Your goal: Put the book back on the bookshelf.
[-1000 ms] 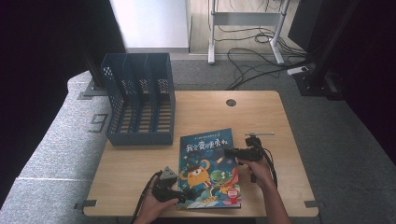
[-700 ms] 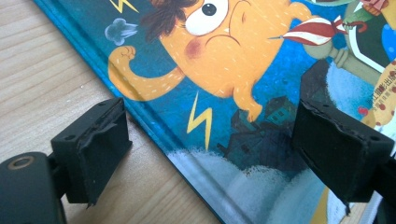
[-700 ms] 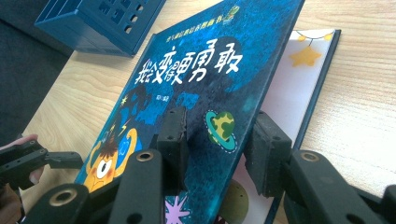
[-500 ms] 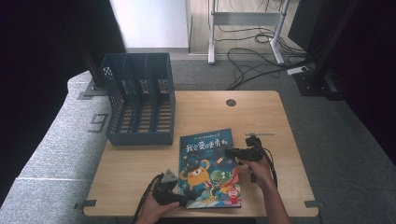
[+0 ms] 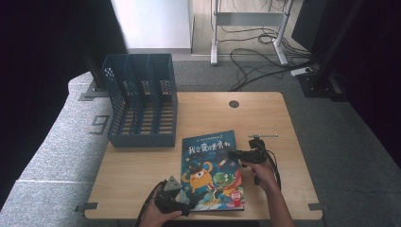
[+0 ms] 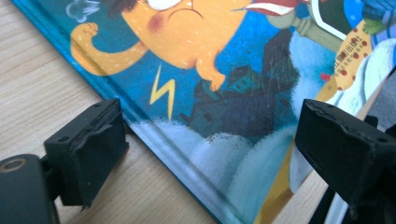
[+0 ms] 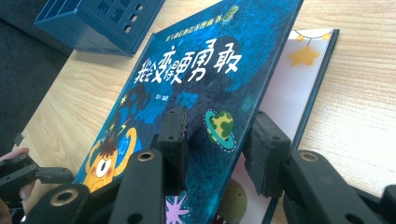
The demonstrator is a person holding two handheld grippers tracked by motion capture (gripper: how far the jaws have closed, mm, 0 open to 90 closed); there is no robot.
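Note:
A children's picture book (image 5: 211, 170) with a blue cover and cartoon monsters lies on the wooden table (image 5: 137, 175). My right gripper (image 5: 232, 154) is at the book's right edge. In the right gripper view the front cover (image 7: 201, 70) is tilted up off the white first page (image 7: 299, 79), and its free edge runs between my jaws (image 7: 219, 140): one jaw lies on top, the other under the edge, with a gap left. My left gripper (image 5: 188, 208) is at the book's near left corner. Its jaws (image 6: 215, 154) stand wide apart around that corner of the book (image 6: 224, 70).
A blue slotted file rack (image 5: 142, 101) stands at the table's back left, also at the top left of the right gripper view (image 7: 100, 21). A cable hole (image 5: 233, 103) sits near the far edge. Bare wood lies right of the book.

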